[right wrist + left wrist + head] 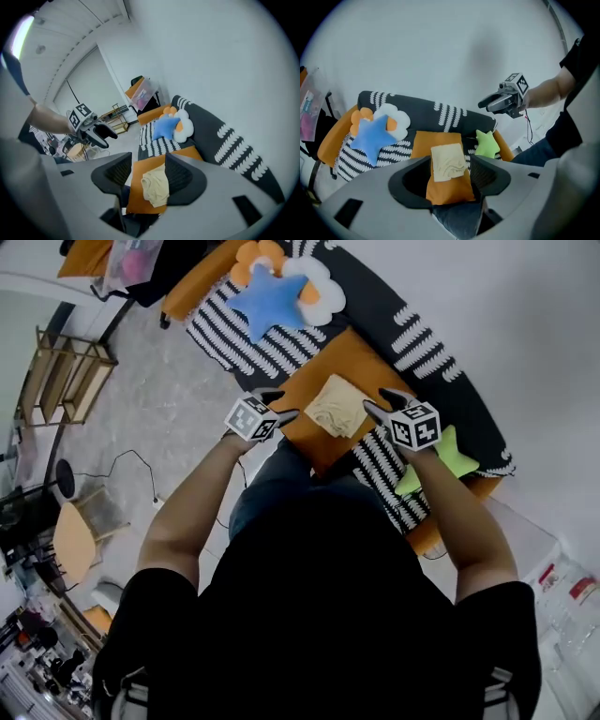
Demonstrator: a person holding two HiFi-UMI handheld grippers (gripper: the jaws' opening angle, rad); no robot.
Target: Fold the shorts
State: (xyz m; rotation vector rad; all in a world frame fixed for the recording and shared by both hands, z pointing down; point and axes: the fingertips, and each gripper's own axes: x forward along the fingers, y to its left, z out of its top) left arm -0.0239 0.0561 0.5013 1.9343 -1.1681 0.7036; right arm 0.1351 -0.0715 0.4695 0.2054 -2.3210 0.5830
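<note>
Plainly, left gripper point(284, 403) and right gripper point(377, 401) gape empty; shorts point(337, 406) lie on orange cushion point(314, 442), green star point(452, 457) beside.

You have no readable words, brands or numbers here. The cubes on your left gripper point(284, 402) and right gripper point(377, 400) carry only black-and-white square patterns.

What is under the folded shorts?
The shorts lie on an orange cushion on the sofa. The cushion's part beneath them is covered, and so is the seat under the cushion.
</note>
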